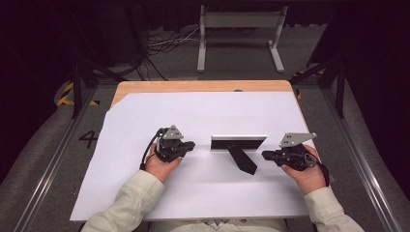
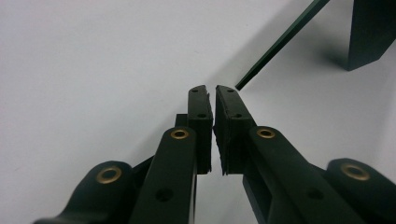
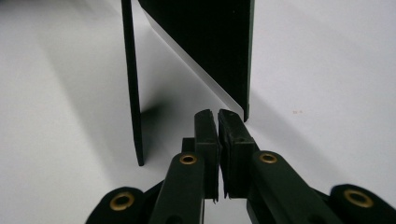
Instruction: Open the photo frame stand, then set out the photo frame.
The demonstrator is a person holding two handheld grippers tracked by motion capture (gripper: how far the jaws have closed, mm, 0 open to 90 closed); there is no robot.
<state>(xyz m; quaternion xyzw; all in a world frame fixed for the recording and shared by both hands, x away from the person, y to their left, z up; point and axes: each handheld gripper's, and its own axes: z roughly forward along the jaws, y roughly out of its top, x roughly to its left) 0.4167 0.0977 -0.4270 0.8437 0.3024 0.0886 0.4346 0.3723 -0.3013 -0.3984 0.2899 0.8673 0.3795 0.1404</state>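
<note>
Picture frame (image 1: 238,143), black, stands upright mid-surface on its rear prop leg (image 1: 243,160), between my two claws and touching neither.

Nearest me: both forearms in pale sleeves come in from the bottom edge. My left claw (image 1: 191,144) sits left of the frame, pointing right at it; in the left gripper view the pads (image 2: 201,122) are almost together, a thin slit between, nothing held, with the frame's thin edge (image 2: 280,43) just past the tips. My right claw (image 1: 264,154) sits right of the frame, pointing left at the prop leg; in the right gripper view its pads (image 3: 208,140) are also nearly closed and empty, with the frame's edge (image 3: 133,84) and the leg (image 3: 210,42) standing just ahead.

Both claws rest low on a white sheet (image 1: 203,116) covering the surface. Beyond the sheet, a strip of wooden tabletop (image 1: 193,86). Farther back, a grey metal stand (image 1: 240,34) and loose cables (image 1: 164,43) on the floor.
</note>
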